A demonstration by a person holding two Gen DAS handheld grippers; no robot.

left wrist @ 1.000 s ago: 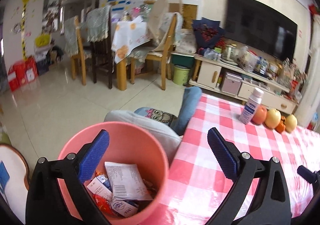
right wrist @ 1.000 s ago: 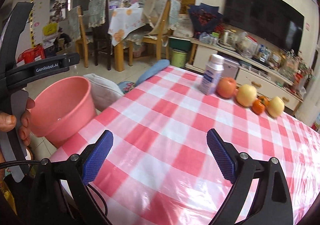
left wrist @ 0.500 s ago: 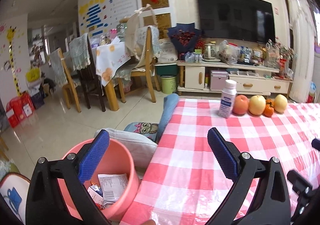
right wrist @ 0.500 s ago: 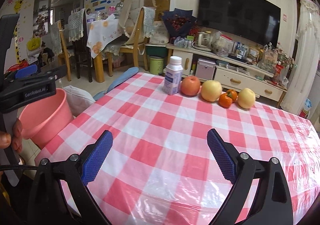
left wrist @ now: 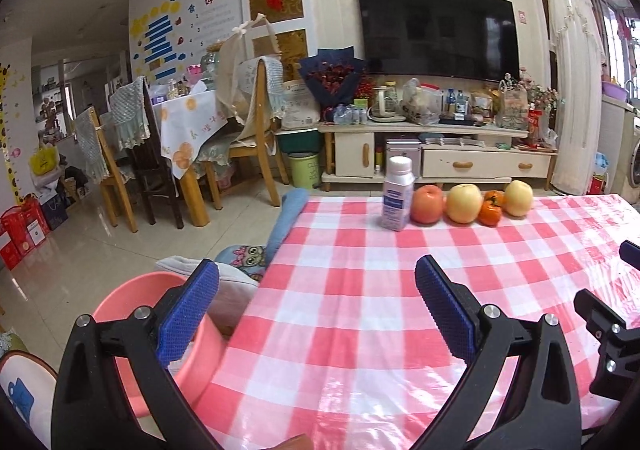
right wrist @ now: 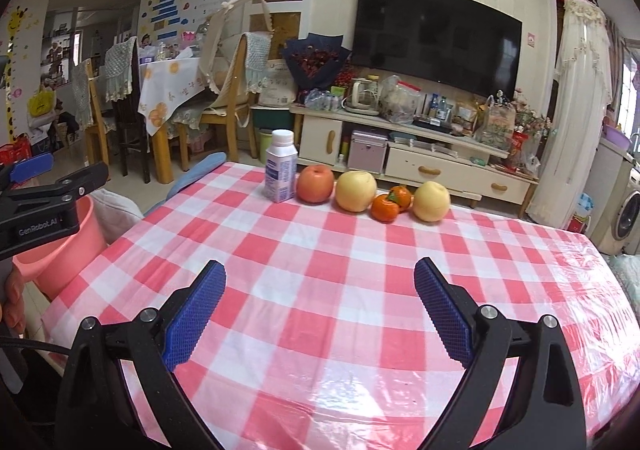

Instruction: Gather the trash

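Left wrist view shows your left tongs (left wrist: 316,306) spread wide with nothing between them, hanging over the counter (left wrist: 360,290) edge, the pink bin (left wrist: 120,298) just beside it below your left finger. Your right tongs (right wrist: 320,310) are likewise released above the checked cloth. At the counter's far side stand a white bottle (right wrist: 281,171) and a row of fruit (right wrist: 356,191).

Checked tablecloth (right wrist: 320,290); white bottle (right wrist: 281,166) at far edge beside red apple (right wrist: 315,183); two yellow apples, two persimmons (right wrist: 385,207) in row; TV (left wrist: 436,30) behind
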